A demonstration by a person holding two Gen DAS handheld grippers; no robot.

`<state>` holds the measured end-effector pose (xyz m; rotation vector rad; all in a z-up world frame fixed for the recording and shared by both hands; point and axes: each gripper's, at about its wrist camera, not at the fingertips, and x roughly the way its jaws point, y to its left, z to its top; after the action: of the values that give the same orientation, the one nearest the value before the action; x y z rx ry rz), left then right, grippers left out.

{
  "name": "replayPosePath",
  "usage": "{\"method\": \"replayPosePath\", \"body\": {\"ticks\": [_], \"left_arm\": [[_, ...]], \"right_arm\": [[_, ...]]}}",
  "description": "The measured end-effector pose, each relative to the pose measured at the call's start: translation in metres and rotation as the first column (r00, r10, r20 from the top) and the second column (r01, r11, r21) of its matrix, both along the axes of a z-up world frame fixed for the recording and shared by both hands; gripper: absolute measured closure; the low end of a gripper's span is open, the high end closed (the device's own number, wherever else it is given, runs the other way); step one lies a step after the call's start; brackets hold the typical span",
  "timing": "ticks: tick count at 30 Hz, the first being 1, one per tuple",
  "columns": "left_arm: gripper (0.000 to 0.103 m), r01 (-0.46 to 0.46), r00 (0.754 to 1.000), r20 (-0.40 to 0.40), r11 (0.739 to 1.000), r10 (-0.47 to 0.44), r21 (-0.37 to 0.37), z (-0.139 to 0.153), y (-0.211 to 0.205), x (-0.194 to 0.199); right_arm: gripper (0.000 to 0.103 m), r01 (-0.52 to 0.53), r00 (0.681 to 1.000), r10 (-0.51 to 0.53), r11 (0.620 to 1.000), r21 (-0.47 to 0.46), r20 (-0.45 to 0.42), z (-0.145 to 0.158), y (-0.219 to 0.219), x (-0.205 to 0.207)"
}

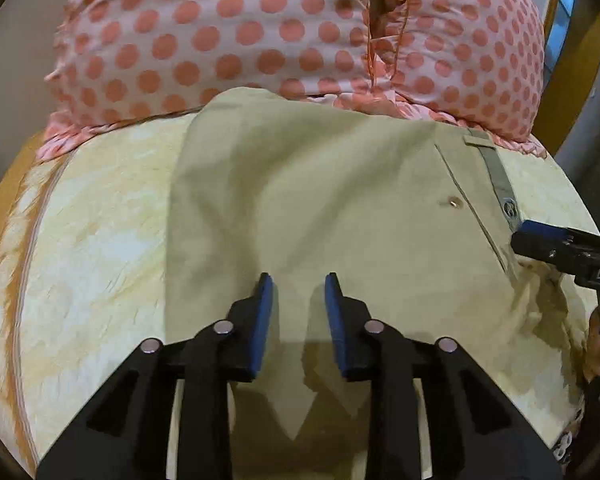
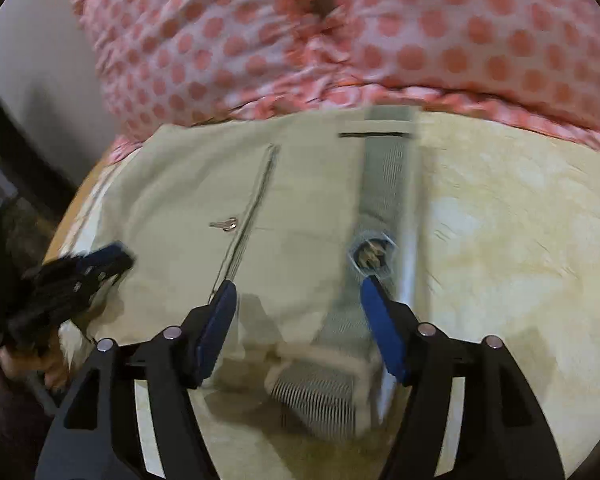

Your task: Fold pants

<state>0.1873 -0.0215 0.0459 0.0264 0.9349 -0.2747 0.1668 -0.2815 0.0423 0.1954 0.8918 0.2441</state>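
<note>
With both the left gripper (image 1: pixel 298 286) and right gripper (image 2: pixel 296 288) open over the pants (image 1: pixel 320 200), a fold awaits; next, grasp the waistband (image 2: pixel 384 184).

Only one piece of lettering could be read: white capitals "DAS" stood on the black body of the right gripper (image 1: pixel 518 236), where it entered the left wrist view at the right edge; the frame edge cut the word off after those letters. A black-and-white printed patch low at that view's right edge was too small to read. The right wrist view showed no legible text.
</note>
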Motion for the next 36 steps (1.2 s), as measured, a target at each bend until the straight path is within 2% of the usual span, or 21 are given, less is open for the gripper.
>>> {"method": "replayPosePath", "body": {"ticks": [1,2,3,4,5,9,14,15,16,20,36], "left_arm": [[0.046,-0.009,0.999,0.034,1.000,0.009,-0.008,0.007,0.003,-0.021],[0.032,-0.026,0.998,0.064,1.000,0.026,0.000,0.010,0.006,-0.037],[0.012,-0.050,0.995,0.091,0.999,0.048,0.017,0.011,0.008,-0.050],[0.009,-0.087,0.988,0.129,0.995,0.081,0.042,0.010,0.011,-0.071],[0.009,-0.098,0.986,0.139,0.994,0.090,0.049,0.009,0.013,-0.086],[0.008,-0.144,0.985,0.106,0.988,0.138,0.054,-0.010,0.014,-0.123],[0.002,-0.175,0.981,0.096,0.983,0.170,0.053,-0.026,0.017,-0.139],[0.002,-0.177,0.981,0.095,0.983,0.171,0.055,-0.029,0.017,-0.142],[0.002,-0.179,0.977,0.129,0.980,0.168,0.084,-0.031,0.014,-0.145],[0.002,-0.197,0.967,0.178,0.978,0.182,0.072,-0.034,0.014,-0.152],[0.002,-0.200,0.965,0.185,0.977,0.184,0.071,-0.033,0.013,-0.152]], "right_arm": [[0.006,-0.005,1.000,0.005,1.000,0.011,0.029,0.003,0.002,-0.015],[0.002,-0.020,0.997,0.018,0.999,0.029,0.071,0.004,0.006,-0.038],[0.002,-0.018,0.996,0.016,1.000,0.018,0.091,0.003,0.010,-0.051],[0.002,0.013,0.993,-0.008,0.999,-0.039,0.120,-0.002,0.018,-0.071],[0.002,0.031,0.990,-0.020,0.997,-0.072,0.137,-0.006,0.026,-0.081],[0.002,0.038,0.994,-0.033,0.998,-0.047,0.106,-0.029,0.043,-0.104],[0.001,0.053,0.987,-0.025,0.984,-0.172,0.160,-0.043,0.078,-0.114],[0.001,0.071,0.984,-0.032,0.973,-0.221,0.174,-0.046,0.085,-0.115],[0.001,0.084,0.982,-0.042,0.970,-0.228,0.186,-0.047,0.086,-0.121],[0.001,0.131,0.976,-0.089,0.968,-0.213,0.198,-0.048,0.085,-0.123],[0.001,0.157,0.971,-0.112,0.965,-0.212,0.209,-0.049,0.086,-0.123]]}}
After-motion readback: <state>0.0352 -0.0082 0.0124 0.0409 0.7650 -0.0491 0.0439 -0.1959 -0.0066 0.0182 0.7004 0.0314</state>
